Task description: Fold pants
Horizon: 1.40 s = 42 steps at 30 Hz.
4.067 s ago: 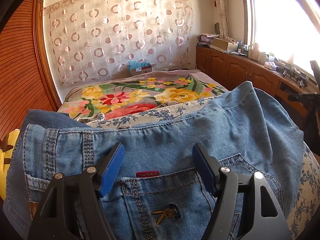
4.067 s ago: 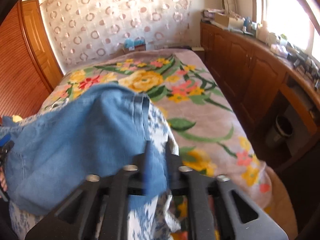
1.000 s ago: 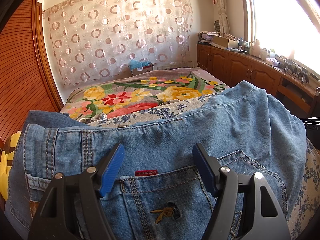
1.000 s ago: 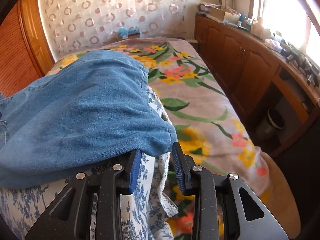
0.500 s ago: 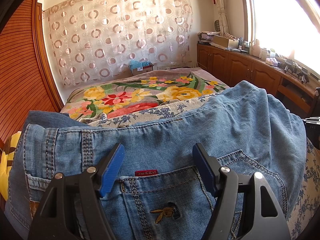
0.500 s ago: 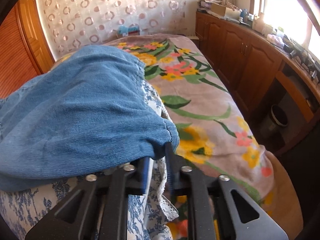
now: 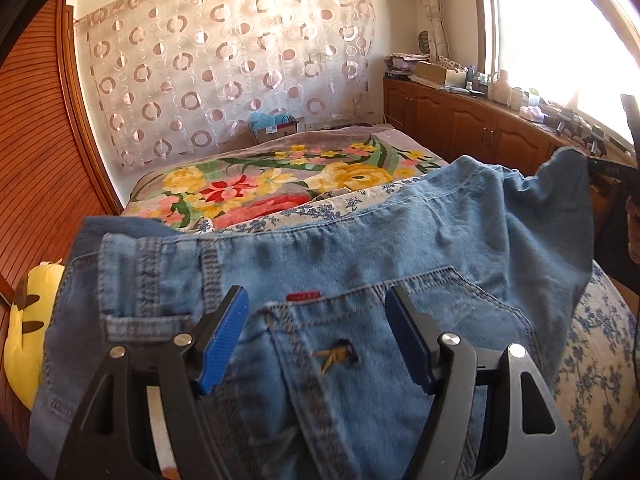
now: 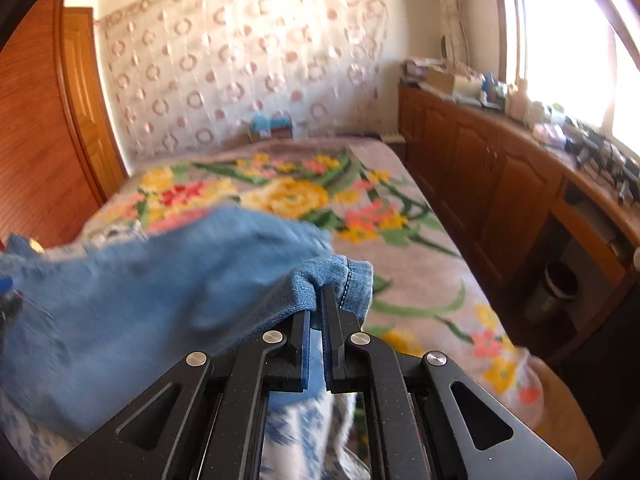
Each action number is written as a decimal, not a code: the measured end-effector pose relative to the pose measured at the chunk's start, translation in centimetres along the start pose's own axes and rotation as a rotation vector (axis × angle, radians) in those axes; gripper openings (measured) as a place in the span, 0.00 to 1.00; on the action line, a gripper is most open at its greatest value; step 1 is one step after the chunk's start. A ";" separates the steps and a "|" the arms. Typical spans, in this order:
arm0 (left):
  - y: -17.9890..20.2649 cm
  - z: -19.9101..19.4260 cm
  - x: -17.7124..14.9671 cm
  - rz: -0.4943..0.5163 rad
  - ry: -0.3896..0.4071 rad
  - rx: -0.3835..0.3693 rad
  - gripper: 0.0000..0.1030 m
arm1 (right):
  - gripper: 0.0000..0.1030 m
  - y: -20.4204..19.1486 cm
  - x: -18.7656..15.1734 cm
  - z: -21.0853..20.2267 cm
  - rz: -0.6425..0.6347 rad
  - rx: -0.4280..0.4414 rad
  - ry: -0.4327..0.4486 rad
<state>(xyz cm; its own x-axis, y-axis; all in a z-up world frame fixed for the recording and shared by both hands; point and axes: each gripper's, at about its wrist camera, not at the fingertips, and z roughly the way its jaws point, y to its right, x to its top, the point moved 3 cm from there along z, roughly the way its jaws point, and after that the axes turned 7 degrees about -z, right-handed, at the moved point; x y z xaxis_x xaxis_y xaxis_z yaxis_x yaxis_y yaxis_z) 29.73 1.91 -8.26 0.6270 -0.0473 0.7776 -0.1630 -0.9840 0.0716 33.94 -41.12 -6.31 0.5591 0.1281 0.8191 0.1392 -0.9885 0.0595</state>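
So I'm mid-fold here. My right gripper is clamped tight on the hem corner of the faded blue denim pants, a little wad of fabric bunched up over the fingertips, and that corner is lifted off the bedding so I can carry the leg end over toward the waistband. The jaws were still closing within the last second, and now the denim is pinched right between the pads.

My left gripper is doing nothing yet: jaws spread wide, hanging over the back pocket with the small red tag, not touching anything as far as I can tell. I guess it's parked there to pin or grab the waist end once the fold comes across.

The pants lie draped over a blue-and-white floral quilt at the near end of the bed, with the big flowered blanket behind. Yellow plush toy off to the left, well clear.
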 end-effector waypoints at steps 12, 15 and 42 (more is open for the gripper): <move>-4.8 -6.6 -1.0 -0.059 0.066 0.061 0.69 | 0.02 -13.0 6.2 -1.8 -0.116 0.205 0.118; -6.2 -7.8 -1.8 -0.076 0.073 0.079 0.69 | 0.02 -17.1 7.3 -2.2 -0.150 0.265 0.131; -9.9 -9.9 -4.9 -0.179 0.082 0.169 0.69 | 0.30 -36.1 -0.4 -2.5 -0.414 0.627 -0.109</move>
<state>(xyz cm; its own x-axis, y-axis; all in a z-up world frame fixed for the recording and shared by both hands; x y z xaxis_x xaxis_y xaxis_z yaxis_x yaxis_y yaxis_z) 20.77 13.62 -6.57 0.5693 0.1377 0.8105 0.0793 -0.9905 0.1125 26.68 -5.69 -7.33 0.4332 0.5178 0.7377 0.7754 -0.6314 -0.0122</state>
